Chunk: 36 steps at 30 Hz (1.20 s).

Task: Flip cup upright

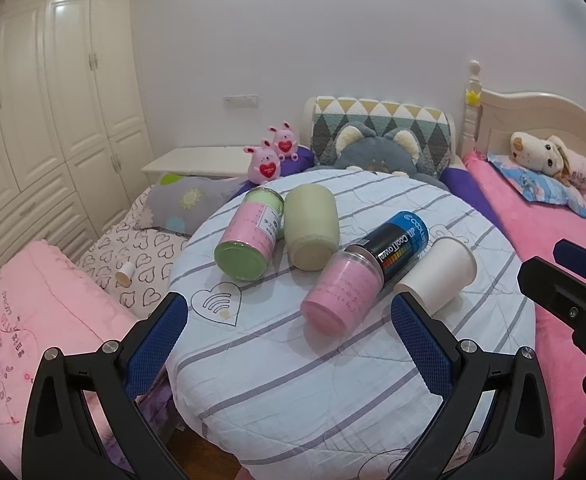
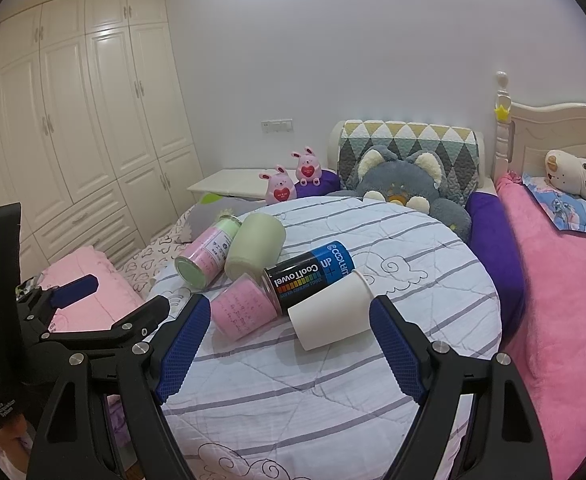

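Observation:
A white paper cup [image 1: 437, 272] lies on its side on the round striped table [image 1: 333, 380], its base toward me; it also shows in the right wrist view [image 2: 331, 312]. Beside it lie a black-and-blue CoolTowel can [image 1: 397, 246], a pink jar [image 1: 341, 294], a cream cup [image 1: 311, 232] and a pink-and-green jar [image 1: 249, 240]. My left gripper [image 1: 289, 344] is open and empty, in front of the pink jar. My right gripper [image 2: 289, 348] is open and empty, its fingers just short of the white cup, one to each side.
A pink bed [image 2: 565, 280] with a plush dog lies to the right. A grey plush cat [image 2: 405, 184] and two pink bunnies [image 2: 293, 178] sit behind the table. Bedding [image 1: 33, 320] lies left, wardrobes [image 2: 73, 120] beyond.

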Each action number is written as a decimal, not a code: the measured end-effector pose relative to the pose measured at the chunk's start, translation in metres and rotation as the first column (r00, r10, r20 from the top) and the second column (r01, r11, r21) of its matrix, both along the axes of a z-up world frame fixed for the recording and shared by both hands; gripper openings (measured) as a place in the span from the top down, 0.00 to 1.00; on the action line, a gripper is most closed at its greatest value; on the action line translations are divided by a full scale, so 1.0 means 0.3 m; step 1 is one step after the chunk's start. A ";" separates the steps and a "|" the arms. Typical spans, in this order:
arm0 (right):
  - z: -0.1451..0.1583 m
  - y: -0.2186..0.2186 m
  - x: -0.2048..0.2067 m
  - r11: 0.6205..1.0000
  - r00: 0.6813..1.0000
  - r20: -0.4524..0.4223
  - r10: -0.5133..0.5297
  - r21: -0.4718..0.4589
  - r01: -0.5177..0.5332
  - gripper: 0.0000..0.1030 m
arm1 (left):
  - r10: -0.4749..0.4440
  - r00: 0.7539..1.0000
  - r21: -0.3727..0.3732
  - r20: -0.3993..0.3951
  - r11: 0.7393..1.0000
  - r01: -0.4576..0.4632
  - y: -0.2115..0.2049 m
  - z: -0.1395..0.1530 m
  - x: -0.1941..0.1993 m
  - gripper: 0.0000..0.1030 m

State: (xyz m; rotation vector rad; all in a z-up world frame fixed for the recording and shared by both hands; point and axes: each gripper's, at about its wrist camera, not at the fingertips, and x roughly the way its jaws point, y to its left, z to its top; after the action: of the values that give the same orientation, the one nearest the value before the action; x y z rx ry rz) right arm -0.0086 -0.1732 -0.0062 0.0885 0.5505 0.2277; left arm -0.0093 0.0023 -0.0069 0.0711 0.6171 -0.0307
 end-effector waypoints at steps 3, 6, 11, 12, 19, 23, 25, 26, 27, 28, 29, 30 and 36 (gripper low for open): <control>-0.002 -0.001 0.002 1.000 1.000 0.001 -0.001 -0.002 0.001 0.19 | 0.001 1.000 -0.003 0.002 1.000 -0.001 0.000 0.000 -0.001 0.00; 0.003 0.005 0.003 1.000 1.000 0.000 0.002 -0.002 -0.002 0.19 | 0.000 1.000 -0.002 0.001 1.000 0.000 0.000 0.000 -0.001 0.00; 0.004 0.008 0.011 1.000 1.000 -0.001 0.005 -0.004 -0.005 0.19 | 0.003 1.000 -0.003 -0.002 1.000 -0.003 0.001 0.000 -0.003 0.00; 0.003 0.008 0.012 1.000 1.000 -0.001 0.005 -0.005 -0.005 0.19 | 0.006 1.000 -0.001 0.001 1.000 -0.006 0.000 -0.001 -0.004 0.00; 0.004 0.009 0.012 1.000 1.000 -0.001 0.004 -0.005 -0.004 0.19 | 0.003 1.000 -0.003 0.003 1.000 -0.003 0.000 -0.001 -0.001 0.00; 0.004 0.009 0.012 1.000 1.000 -0.002 0.005 -0.004 -0.005 0.19 | 0.005 1.000 -0.004 -0.001 1.000 -0.005 0.000 -0.003 -0.004 0.00; 0.003 0.010 0.013 1.000 1.000 -0.003 0.005 -0.005 -0.005 0.19 | 0.003 1.000 -0.004 -0.005 1.000 -0.003 0.002 -0.004 -0.003 0.00; 0.003 0.011 0.014 1.000 1.000 -0.003 0.005 -0.005 -0.005 0.19 | 0.003 1.000 -0.005 -0.004 1.000 -0.003 0.003 -0.006 -0.002 0.00; 0.003 0.011 0.015 1.000 1.000 -0.004 0.005 -0.005 -0.005 0.19 | 0.004 1.000 -0.004 -0.005 1.000 -0.004 0.003 -0.006 -0.001 0.00; 0.002 0.011 0.015 1.000 1.000 -0.004 0.005 -0.004 -0.005 0.19 | 0.005 1.000 -0.003 -0.006 1.000 -0.005 0.003 -0.006 -0.002 0.00; 0.001 0.014 0.019 1.000 1.000 -0.006 0.006 -0.003 -0.006 0.19 | 0.004 1.000 -0.003 -0.007 1.000 -0.004 0.003 -0.006 -0.001 0.00; 0.000 0.015 0.020 1.000 1.000 -0.007 0.006 -0.004 -0.006 0.19 | 0.005 1.000 -0.004 -0.007 1.000 -0.005 0.004 -0.006 -0.003 0.00; -0.004 0.022 0.035 1.000 1.000 -0.008 0.011 -0.006 -0.011 0.19 | 0.012 1.000 -0.004 -0.003 1.000 -0.012 0.009 -0.005 0.006 0.00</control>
State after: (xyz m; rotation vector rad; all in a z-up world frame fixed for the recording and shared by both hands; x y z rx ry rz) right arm 0.0018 -0.1666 -0.0075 0.0809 0.5601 0.2365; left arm -0.0074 0.0049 -0.0083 0.0634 0.6206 -0.0209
